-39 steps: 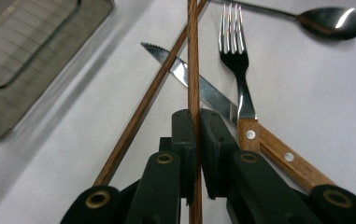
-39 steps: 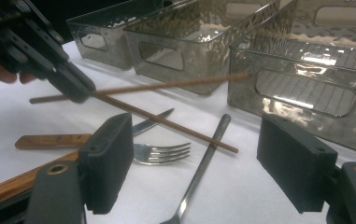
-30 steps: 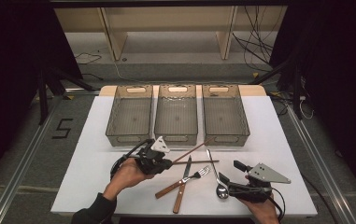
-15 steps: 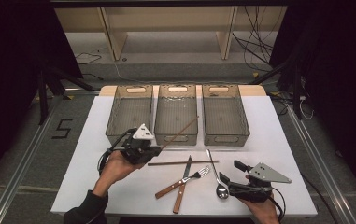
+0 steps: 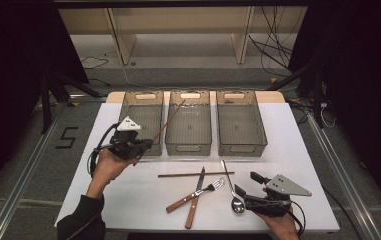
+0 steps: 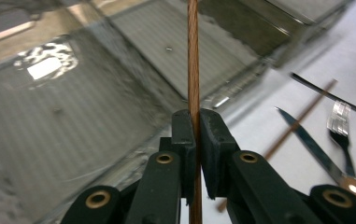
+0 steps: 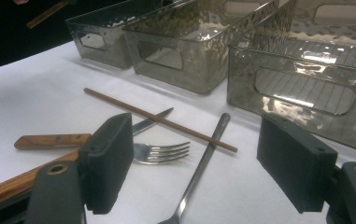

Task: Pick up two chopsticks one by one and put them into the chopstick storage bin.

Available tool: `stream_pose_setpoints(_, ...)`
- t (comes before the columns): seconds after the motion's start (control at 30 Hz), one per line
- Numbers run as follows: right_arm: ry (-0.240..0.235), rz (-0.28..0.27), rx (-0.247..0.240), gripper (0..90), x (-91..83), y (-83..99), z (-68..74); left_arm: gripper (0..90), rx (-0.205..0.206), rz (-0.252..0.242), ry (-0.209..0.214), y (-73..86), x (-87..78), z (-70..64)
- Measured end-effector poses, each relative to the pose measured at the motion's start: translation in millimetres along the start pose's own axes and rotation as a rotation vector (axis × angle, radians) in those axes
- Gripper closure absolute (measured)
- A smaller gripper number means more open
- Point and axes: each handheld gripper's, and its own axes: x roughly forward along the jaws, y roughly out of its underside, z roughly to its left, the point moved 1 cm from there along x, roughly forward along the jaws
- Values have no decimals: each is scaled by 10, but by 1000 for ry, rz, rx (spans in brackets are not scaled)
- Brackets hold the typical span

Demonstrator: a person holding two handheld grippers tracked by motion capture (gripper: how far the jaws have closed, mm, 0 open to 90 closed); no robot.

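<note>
Above the left bin [image 5: 140, 120], the left hand-held gripper [image 5: 145, 146] clamps a chopstick [image 5: 165, 125], tilted over it. Next, likely lower and release inside. Right hand-held gripper [image 5: 240, 192] rests wide open by the spoon [image 5: 233, 192].

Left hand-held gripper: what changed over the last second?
The left hand-held gripper, shut on a chopstick, lifted it off the table and carried it left and away from the person, to the left bin; the stick now slants up over the bins. Unchanged: the right hand-held gripper, open by the spoon; the second chopstick, knife and fork.
</note>
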Motion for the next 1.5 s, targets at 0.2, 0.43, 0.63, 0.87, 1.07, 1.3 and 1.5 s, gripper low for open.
stream_pose_setpoints(0.2, 0, 2, 0, 278, 2, 1, -1, 847, -38, 0, -51, -65, -8, 248)
stream_pose_setpoints(0.43, -2, 1, -1, 278, 3, 1, 0, 847, -47, 14, -95, -136, 61, 478)
stream_pose_setpoints(0.63, -2, 2, 0, 278, 3, 1, -1, 847, -62, 22, -137, -188, 130, 655)
stream_pose_setpoints(0.87, -3, 2, -1, 278, 6, 3, 0, 847, -73, 46, -164, -198, 230, 814)
stream_pose_setpoints(1.07, -3, 2, 0, 278, 8, 3, 1, 847, -83, 54, -180, -192, 310, 900)
stream_pose_setpoints(1.3, -5, 3, 1, 278, 14, 5, 3, 847, -92, 66, -196, -189, 389, 973)
stream_pose_setpoints(1.5, -5, 3, 1, 278, 11, 5, 1, 847, -103, 81, -209, -153, 469, 1035)
